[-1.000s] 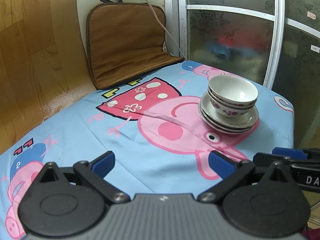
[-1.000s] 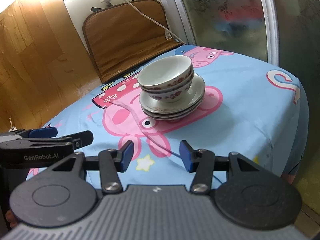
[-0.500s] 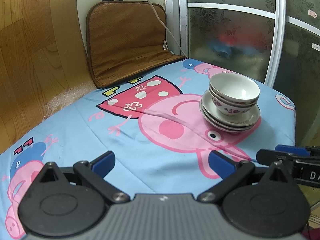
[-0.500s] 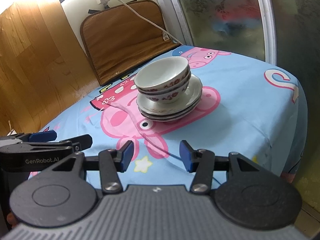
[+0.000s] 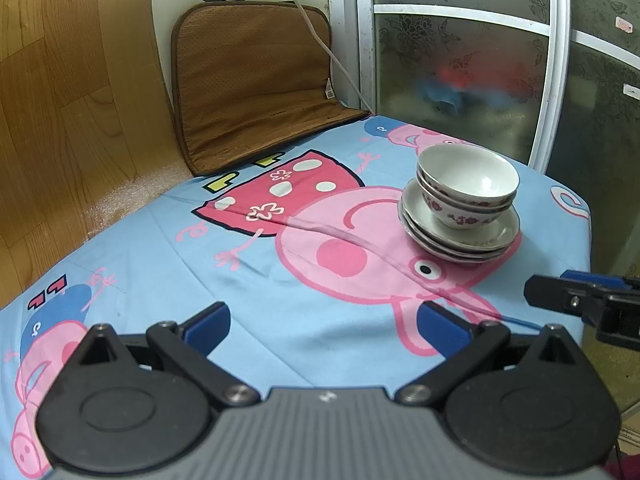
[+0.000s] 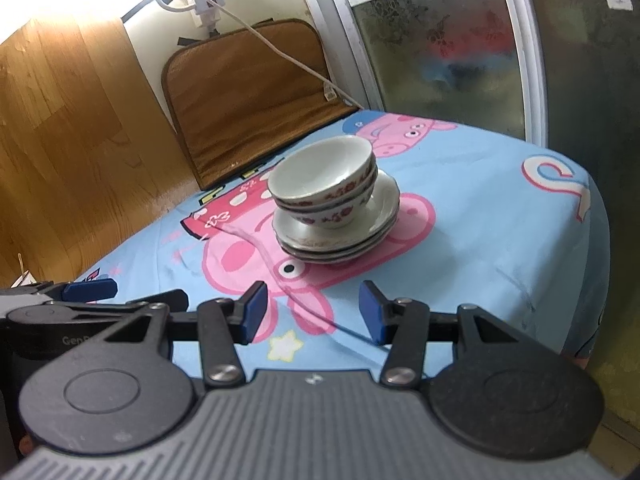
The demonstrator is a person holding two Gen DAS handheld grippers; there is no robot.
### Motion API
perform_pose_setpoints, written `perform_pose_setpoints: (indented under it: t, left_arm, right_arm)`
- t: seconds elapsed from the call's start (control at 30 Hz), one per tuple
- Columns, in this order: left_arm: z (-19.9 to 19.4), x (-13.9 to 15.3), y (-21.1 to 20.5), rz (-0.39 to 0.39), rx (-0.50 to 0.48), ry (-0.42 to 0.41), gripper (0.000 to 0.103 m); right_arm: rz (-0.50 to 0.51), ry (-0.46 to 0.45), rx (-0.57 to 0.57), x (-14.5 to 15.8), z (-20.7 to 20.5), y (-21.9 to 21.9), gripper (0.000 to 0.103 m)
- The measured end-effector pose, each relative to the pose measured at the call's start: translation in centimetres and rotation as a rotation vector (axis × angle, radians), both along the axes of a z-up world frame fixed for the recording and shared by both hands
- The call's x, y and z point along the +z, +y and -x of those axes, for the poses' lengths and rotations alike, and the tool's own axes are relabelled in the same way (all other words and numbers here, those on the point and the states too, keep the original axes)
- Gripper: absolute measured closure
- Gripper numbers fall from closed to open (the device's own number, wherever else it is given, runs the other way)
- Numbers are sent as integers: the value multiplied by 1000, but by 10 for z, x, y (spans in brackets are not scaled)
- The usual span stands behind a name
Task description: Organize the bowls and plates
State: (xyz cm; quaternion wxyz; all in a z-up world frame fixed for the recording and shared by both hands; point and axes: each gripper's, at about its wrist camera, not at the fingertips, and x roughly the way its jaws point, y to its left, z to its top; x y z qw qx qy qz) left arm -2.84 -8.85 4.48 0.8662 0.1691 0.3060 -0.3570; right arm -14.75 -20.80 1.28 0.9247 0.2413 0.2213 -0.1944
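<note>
1. From the left wrist view, the left gripper [image 5: 322,322] hangs low over the blue cartoon-print cloth [image 5: 168,264], its blue-padded jaws wide apart with nothing between them. The white floral-rimmed ceramic bowls [image 5: 466,188], nested, sit on the stack of white ceramic plates [image 5: 460,236] near the cloth's far right corner, well apart from both grippers.
2. Risk, as I judge it: the pile stands close to the table's edge, so a sideways nudge to the bowls could slide the whole stack off. A crease in the cloth runs under the plates and may leave them rocking.
3. Hard to tell here: the right gripper is cut off at the frame's right side. How many plates there are is unclear, since their rims overlap.
4. From the right wrist view, the right gripper [image 6: 312,312] has its jaws partly apart and empty, aimed toward the stack.
5. Risk: that gap looks narrower than a bowl, so only a rim pinch would fit, and a glazed rim may slip.
6. Hidden: the brown padded mat [image 6: 248,100] covers the table's far end, and glare washes out the upper left corner.
</note>
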Motion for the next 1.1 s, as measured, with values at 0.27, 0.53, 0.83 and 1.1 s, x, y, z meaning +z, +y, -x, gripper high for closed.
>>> perform_pose_setpoints:
  t: [0.27, 0.53, 0.83, 1.1]
  left_arm:
    - [-1, -1, 1, 0, 0, -3, 0]
    - [-1, -1, -2, -31, 25, -45, 0]
    - [2, -3, -3, -40, 14, -60, 0]
    - [2, -7, -5, -54, 6, -61, 0]
  right_arm:
    - [-2, -3, 0, 0, -1, 0, 50]
    - [-6, 3, 4, 0, -1, 1, 50]
    - [-12, 6, 7, -1, -3, 1, 49]
    - [-21, 8, 1, -2, -2, -1, 49]
